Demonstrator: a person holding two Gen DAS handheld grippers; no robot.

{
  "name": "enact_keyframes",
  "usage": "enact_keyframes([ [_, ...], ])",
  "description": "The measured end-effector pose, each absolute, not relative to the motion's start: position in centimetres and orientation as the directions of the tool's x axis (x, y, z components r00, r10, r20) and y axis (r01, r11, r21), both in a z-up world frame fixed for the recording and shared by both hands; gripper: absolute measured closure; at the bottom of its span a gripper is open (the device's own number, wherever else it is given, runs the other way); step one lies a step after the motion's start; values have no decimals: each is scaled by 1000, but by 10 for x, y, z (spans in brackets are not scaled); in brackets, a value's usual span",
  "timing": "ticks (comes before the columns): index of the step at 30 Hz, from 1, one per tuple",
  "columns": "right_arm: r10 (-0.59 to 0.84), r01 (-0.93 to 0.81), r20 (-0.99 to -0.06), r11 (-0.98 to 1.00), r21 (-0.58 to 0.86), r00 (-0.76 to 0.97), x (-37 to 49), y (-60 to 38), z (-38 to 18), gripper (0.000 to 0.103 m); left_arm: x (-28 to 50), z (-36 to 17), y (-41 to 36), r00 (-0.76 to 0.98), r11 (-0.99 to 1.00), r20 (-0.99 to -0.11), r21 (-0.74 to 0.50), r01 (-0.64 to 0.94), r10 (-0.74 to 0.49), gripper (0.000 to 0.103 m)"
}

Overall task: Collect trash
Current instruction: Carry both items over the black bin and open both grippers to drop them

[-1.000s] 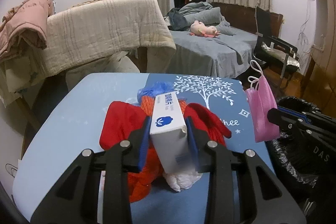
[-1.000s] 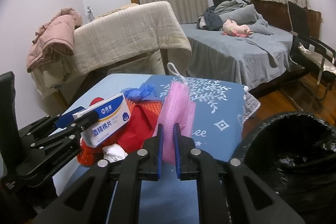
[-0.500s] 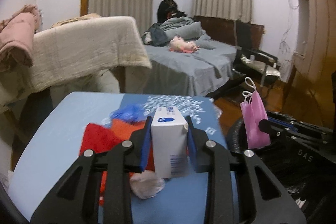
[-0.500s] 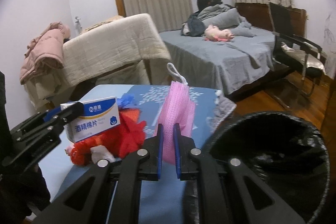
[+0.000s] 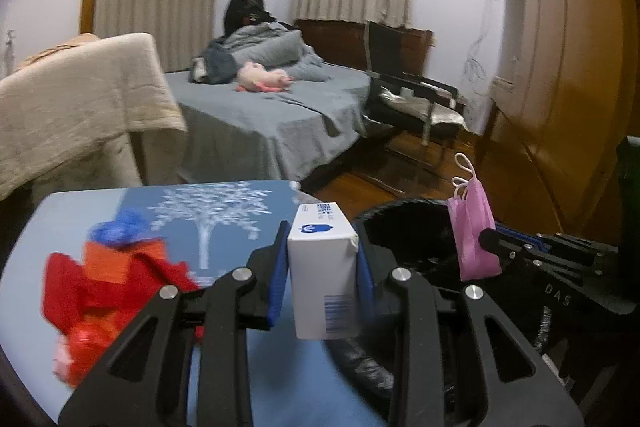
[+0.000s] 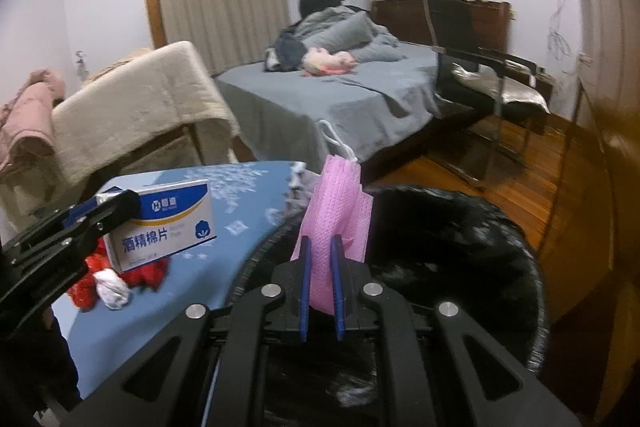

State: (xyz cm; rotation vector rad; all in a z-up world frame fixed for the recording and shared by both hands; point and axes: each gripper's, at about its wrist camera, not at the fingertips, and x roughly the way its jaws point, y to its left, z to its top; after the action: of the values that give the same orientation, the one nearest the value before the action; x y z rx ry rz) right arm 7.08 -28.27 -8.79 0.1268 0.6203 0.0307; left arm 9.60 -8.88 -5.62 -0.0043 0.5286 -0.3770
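Observation:
My left gripper (image 5: 322, 251) is shut on a white and blue cardboard box (image 5: 323, 267), held above the table's right edge beside the black-lined trash bin (image 5: 404, 227). The box also shows in the right wrist view (image 6: 164, 223). My right gripper (image 6: 320, 247) is shut on a pink face mask (image 6: 338, 211) and holds it over the bin's near rim (image 6: 460, 227). The mask also shows in the left wrist view (image 5: 474, 231). Red and orange wrappers (image 5: 104, 283), a blue scrap (image 5: 116, 231) and a white crumpled tissue (image 6: 112, 287) lie on the blue table (image 5: 64, 223).
A blanket-covered chair (image 5: 76, 107) stands behind the table. A grey bed (image 5: 272, 111) with a pink plush toy and a black armchair (image 5: 412, 95) are further back. A wooden wardrobe (image 5: 560, 107) is on the right, above wooden floor.
Both grippers have swung right with their loads, from above the table toward the bin. The mask now hangs over the bin; the box has reached the table's right edge.

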Motion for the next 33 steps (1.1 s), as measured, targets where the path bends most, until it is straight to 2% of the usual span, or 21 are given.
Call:
enact_keyframes([
  [7,-21,115,-612,987,115,790,65,-318,-103,89,111,-76,-127,727,895,-534,-151,420,-432,71],
  [8,-29,129,-616,985,118,787,65,-323,-104,84,112,-78,-129,721,893,-539,-156,422,-435,70],
  [11,-48,159,-618,979,126,784,64,-332,-106,69,113,-82,-128,721,897,-545,-158,412,-427,57],
  [13,-52,164,-615,978,127,787,62,-333,-106,62,111,-82,-122,731,905,-546,-146,399,-410,55],
  [16,-56,162,-604,979,123,795,63,-328,-103,39,107,-80,-109,756,923,-540,-119,366,-370,46],
  [18,-61,162,-589,980,119,806,62,-320,-100,14,106,-77,-99,777,936,-533,-93,340,-335,38],
  [20,-60,156,-576,981,118,815,63,-312,-97,6,103,-76,-88,799,948,-524,-62,312,-297,33],
  [24,-16,97,-562,988,116,827,70,-286,-93,6,97,-73,-57,828,970,-516,-24,243,-220,28],
  [33,129,-63,-549,988,138,826,87,-215,-99,6,78,-72,28,865,998,-500,32,56,-32,28],
])
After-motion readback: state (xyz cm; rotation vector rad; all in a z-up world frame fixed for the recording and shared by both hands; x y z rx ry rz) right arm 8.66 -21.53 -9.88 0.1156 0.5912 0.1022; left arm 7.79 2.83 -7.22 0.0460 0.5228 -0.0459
